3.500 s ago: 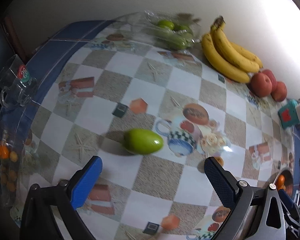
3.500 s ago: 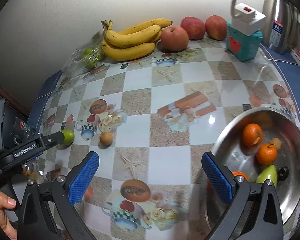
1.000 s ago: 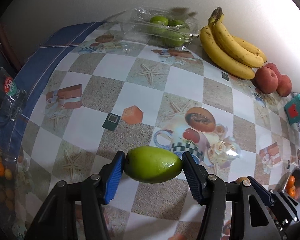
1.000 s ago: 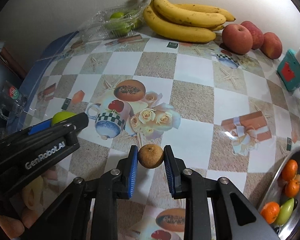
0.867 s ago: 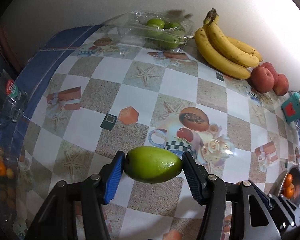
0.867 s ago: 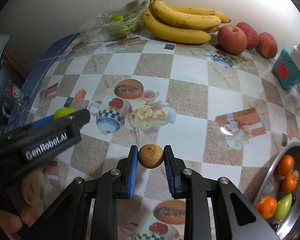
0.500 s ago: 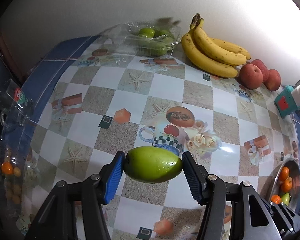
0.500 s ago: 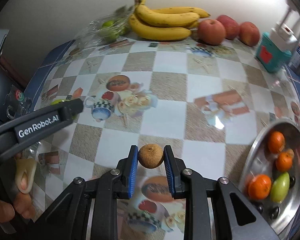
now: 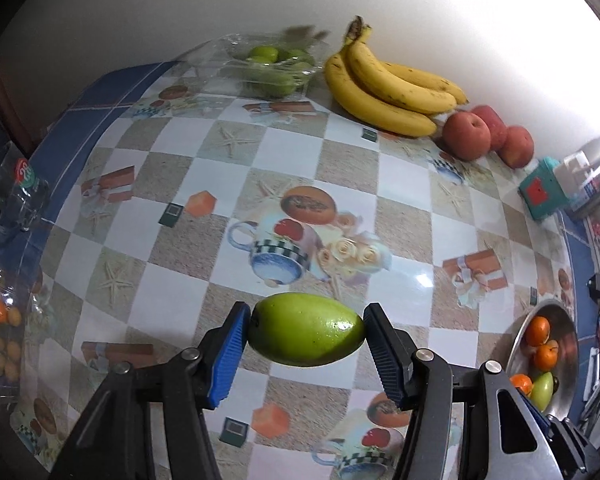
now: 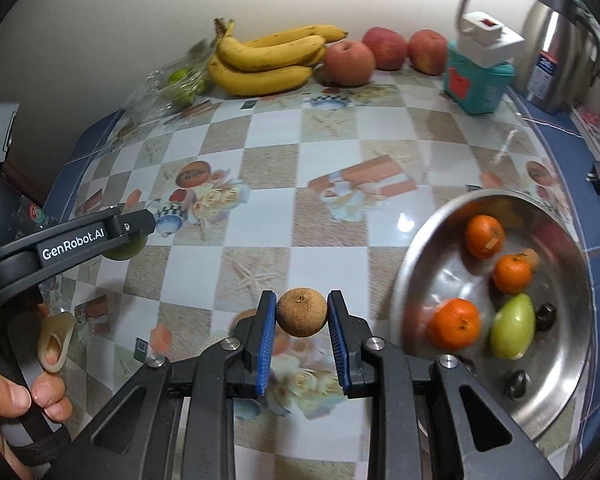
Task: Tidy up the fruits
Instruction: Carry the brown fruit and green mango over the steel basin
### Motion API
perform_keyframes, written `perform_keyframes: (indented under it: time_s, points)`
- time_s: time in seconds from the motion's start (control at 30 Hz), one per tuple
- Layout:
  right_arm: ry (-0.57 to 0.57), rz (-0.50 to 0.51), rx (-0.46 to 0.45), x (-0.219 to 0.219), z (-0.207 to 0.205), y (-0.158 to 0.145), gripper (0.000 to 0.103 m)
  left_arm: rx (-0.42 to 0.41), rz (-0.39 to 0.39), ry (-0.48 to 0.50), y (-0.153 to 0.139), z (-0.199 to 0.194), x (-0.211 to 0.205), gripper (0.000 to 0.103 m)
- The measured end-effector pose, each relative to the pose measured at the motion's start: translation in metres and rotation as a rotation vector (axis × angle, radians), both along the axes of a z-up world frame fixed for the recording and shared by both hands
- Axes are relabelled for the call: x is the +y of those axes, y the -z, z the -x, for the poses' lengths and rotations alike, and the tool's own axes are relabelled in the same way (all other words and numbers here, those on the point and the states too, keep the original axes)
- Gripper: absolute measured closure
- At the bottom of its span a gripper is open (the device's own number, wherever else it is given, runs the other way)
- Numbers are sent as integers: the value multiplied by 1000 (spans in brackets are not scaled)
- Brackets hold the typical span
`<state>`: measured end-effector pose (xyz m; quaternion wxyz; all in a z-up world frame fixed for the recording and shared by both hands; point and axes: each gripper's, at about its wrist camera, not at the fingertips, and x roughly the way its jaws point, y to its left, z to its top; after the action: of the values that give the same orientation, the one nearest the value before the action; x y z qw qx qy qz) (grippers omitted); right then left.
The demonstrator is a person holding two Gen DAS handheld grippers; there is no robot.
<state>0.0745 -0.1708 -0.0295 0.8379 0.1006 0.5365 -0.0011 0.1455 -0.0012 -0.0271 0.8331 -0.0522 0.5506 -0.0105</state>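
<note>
Pinching a small brown round fruit (image 10: 301, 312) between its blue pads (image 10: 265, 336), the right gripper (image 10: 301, 314) carries it clear above the tablecloth (image 10: 332, 152), with the fruit held at its sides and its stem end facing the camera. Just to the right of it lies the steel bowl (image 10: 404, 280), which already holds three tangerines (image 10: 454, 323), a green mango (image 10: 513, 328) and a few small dark fruits (image 10: 545, 316).

Over in the left wrist view, the left gripper (image 9: 306, 330) is clamped end to end on a larger green mango (image 9: 306, 329), likewise lifted off the cloth; the same bowl (image 9: 518, 344) sits far to its right, near the table edge. A hand (image 10: 10, 396) on the left gripper's handle shows at the near left of the right wrist view.

Against the far wall rest a bunch of bananas (image 10: 266, 58), three red apples (image 10: 350, 62) and a clear pack of green fruit (image 10: 180, 80), none of them touched.

Judging by this, the step in hand is the carry: both fruits are picked and headed for the bowl. The next move calls for bringing the brown fruit over the rim to a bare patch of steel, lowering it before letting go so it does not bounce or knock the tangerines. The mango has the longer way to go and needs room beside the one already there; taking turns would likely keep the two grippers from crowding each other.
</note>
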Motion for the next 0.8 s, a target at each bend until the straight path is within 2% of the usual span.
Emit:
perform_keyframes:
  time_s: [0.57,0.8]
  points:
    - [112,-49,-11,-61,35,-3,76,-6,-17,152,-4,30,-81,41]
    - [224,-58,19,-106,42,8,76,21,35,226,1,41,-116,41]
